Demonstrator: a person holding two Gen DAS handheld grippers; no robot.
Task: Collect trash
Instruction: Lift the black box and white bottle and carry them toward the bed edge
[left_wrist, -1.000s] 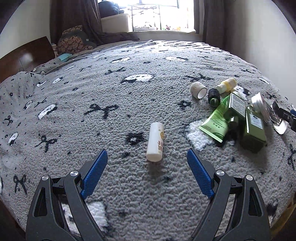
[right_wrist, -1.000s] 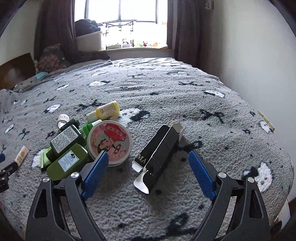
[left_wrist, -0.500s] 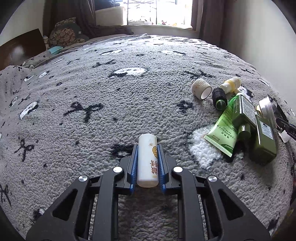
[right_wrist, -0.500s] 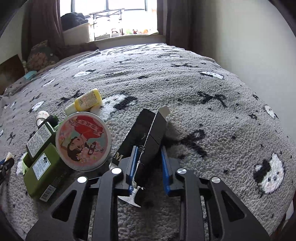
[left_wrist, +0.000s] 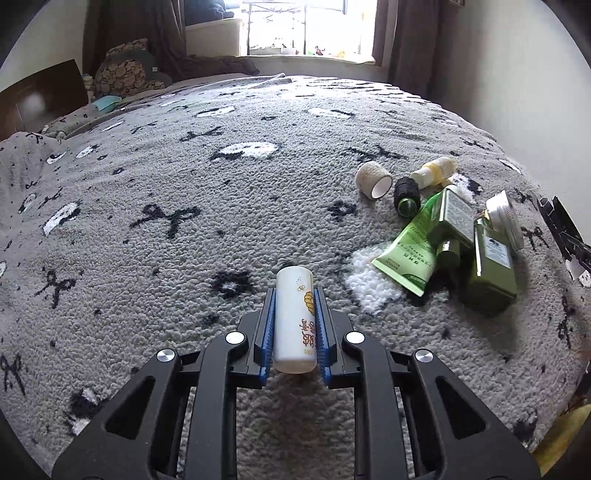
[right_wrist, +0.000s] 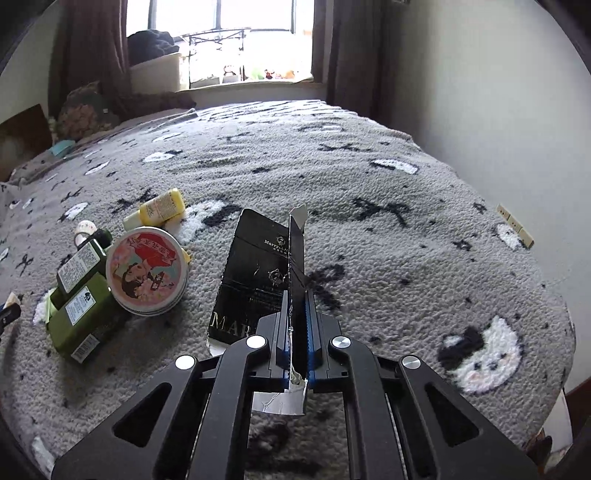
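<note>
Both tools are clamped: my left gripper (left_wrist: 294, 325) grips the white tube (left_wrist: 295, 317), my right gripper (right_wrist: 295, 332) the black carton (right_wrist: 258, 280). Each lies lengthwise, pointing away over the blanket (left_wrist: 184, 258).

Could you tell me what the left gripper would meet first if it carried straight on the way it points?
Probably only the grey blanket: the left gripper, shut on the white tube, has no item ahead.
</note>
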